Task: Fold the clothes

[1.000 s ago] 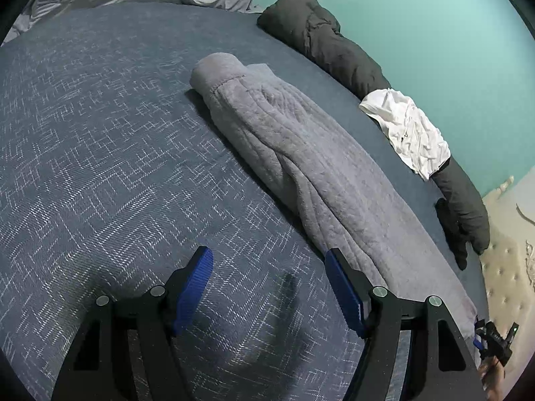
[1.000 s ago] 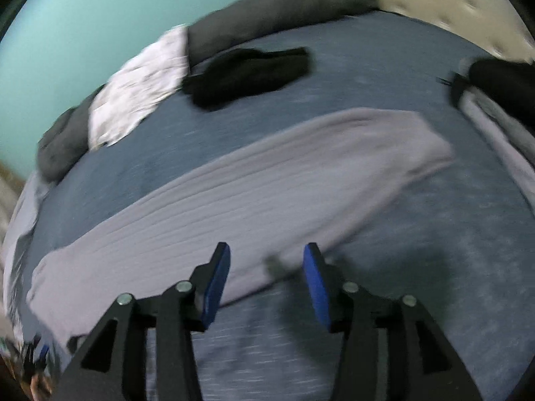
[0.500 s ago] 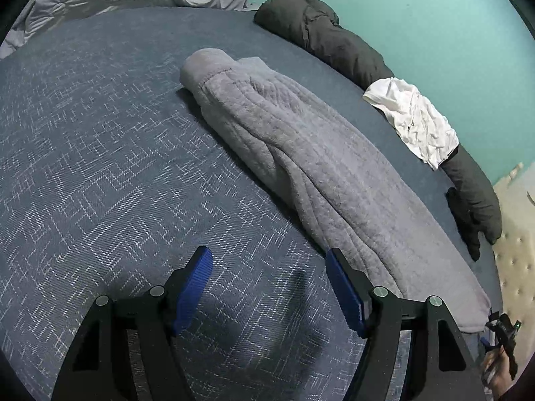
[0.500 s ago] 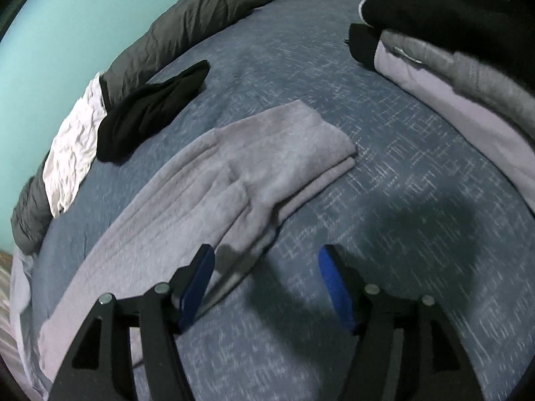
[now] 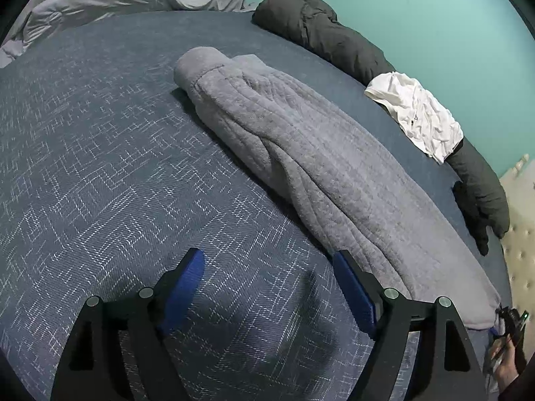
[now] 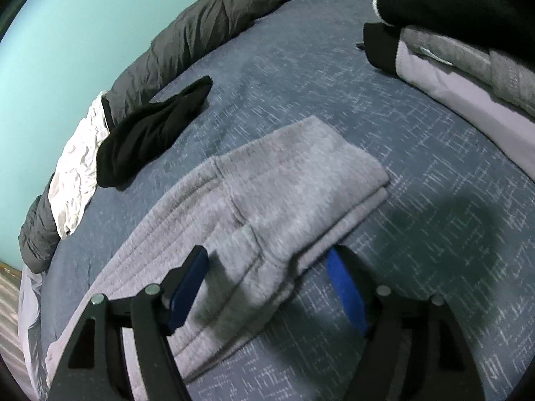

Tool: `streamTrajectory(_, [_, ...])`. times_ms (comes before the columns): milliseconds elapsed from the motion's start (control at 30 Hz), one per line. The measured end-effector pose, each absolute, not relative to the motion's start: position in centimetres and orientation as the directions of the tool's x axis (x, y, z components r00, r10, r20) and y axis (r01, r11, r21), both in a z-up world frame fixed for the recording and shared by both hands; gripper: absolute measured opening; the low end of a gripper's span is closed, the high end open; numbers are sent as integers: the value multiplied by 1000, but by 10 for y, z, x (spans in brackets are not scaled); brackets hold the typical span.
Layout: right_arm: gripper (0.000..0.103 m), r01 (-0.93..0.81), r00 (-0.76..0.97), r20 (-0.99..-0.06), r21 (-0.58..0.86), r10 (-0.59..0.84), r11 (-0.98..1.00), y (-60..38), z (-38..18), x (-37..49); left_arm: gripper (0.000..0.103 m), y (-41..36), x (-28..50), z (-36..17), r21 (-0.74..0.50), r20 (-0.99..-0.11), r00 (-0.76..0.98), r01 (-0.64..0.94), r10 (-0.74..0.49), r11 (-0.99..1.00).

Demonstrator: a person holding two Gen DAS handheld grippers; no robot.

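Closer now to the near end of the grey sweatpants [image 6: 267,207] than 0.5 s ago, right claw [image 6: 267,287] spread wide, blue pads straddling the layered edge, pinching nothing. Left claw [image 5: 271,287] likewise spread and empty, hovering over bare bedspread [image 5: 100,167] just beside the long grey strip. Sweatpants lying lengthwise across the bed, doubled into a narrow band. Risk, as a guess: catching only the top layer, so the fold peels apart on lifting; soft bedding offering little resistance to a scooping pad. Around: turquoise wall [image 5: 434,16], dark duvet [image 5: 321,36], white garment [image 5: 418,113], black garment [image 6: 150,133], stacked clothes [image 6: 468,60].
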State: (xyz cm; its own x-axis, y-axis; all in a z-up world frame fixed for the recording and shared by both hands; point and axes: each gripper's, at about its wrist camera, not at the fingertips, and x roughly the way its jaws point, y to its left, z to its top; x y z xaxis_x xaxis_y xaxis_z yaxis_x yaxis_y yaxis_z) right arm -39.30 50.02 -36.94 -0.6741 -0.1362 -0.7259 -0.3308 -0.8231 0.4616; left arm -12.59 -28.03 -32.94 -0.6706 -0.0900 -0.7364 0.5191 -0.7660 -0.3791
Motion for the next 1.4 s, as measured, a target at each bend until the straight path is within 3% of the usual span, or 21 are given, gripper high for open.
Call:
streamTrajectory(100, [62, -327, -680, -721, 462, -134, -824, 500, -370, -399, 83, -278, -127, -329, -372, -738, -668, 520, -95, -769])
streamTrajectory(267, [29, -305, -697, -701, 483, -154, -821, 498, -370, -402, 83, -276, -128, -327, -364, -737, -669, 519, -102, -773])
streamTrajectory(367, [22, -275, -711, -684, 479, -159, -833, 495, -361, -402, 83, -274, -130, -327, -364, -736, -669, 518, -101, -774])
streamTrajectory(833, [19, -211, -815, -571, 449, -97, -869, 515, -229, -390, 83, -263, -126, -316, -374, -719, -689, 497, -94, -783])
streamTrajectory(1233, [18, -344, -831, -537, 297, 141, -891, 596, -125, -357, 83, -261, -118, -309, -391, -711, -699, 484, -77, -782])
streamTrajectory(1400, [19, -315, -825, -546, 235, 143, -920, 582, -113, -356, 83, -255, -121, -306, -371, -712, -698, 470, -79, -801])
